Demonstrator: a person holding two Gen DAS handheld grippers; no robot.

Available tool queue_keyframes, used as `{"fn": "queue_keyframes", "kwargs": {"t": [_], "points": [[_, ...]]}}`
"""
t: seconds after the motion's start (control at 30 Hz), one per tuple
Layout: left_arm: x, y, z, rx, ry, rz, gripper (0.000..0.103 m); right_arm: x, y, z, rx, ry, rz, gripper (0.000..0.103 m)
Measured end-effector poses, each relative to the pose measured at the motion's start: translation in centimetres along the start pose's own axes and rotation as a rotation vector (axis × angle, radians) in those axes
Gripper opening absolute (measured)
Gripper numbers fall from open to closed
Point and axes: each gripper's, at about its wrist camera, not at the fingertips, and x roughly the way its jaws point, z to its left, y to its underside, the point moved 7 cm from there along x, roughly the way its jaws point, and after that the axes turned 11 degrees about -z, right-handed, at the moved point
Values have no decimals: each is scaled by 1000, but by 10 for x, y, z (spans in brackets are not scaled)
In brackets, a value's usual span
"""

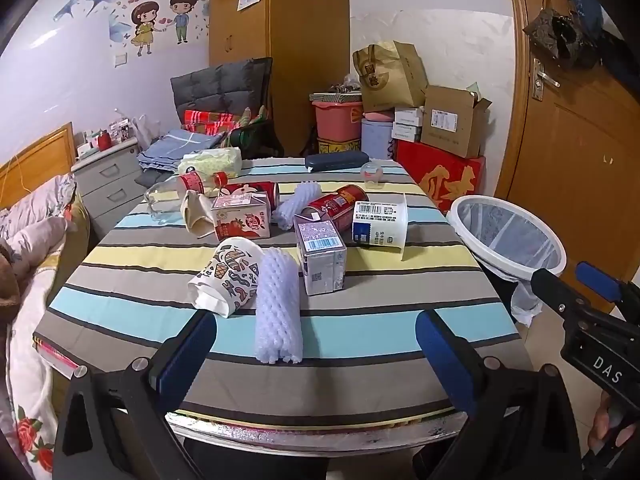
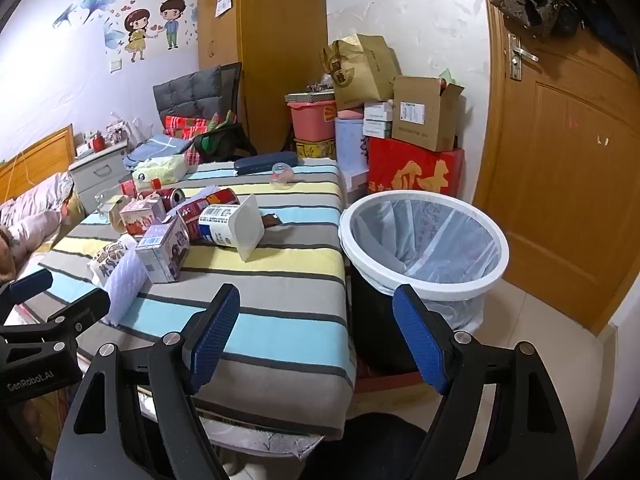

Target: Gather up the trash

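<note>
Lying near the table's [image 1: 360, 344] front edge, the foam sleeve [image 1: 277, 308] looks light and squashy; both grippers, left [image 1: 316, 344] and right [image 2: 316, 334], gape empty. Grip its middle gently.

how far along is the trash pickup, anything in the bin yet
Done: nothing visible; the lined trash bin looks empty. In hand: nothing; left gripper and right gripper are both open. Left: everything on the table, including the foam net, paper cup, milk carton and cans.
</note>
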Motion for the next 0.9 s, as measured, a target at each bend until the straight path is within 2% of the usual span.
{"fn": "queue_keyframes", "kwargs": {"t": [0.9], "points": [[-3,-2,3,-11,-2,-4,101,0,0,2,-2,-2,-17,80]]}}
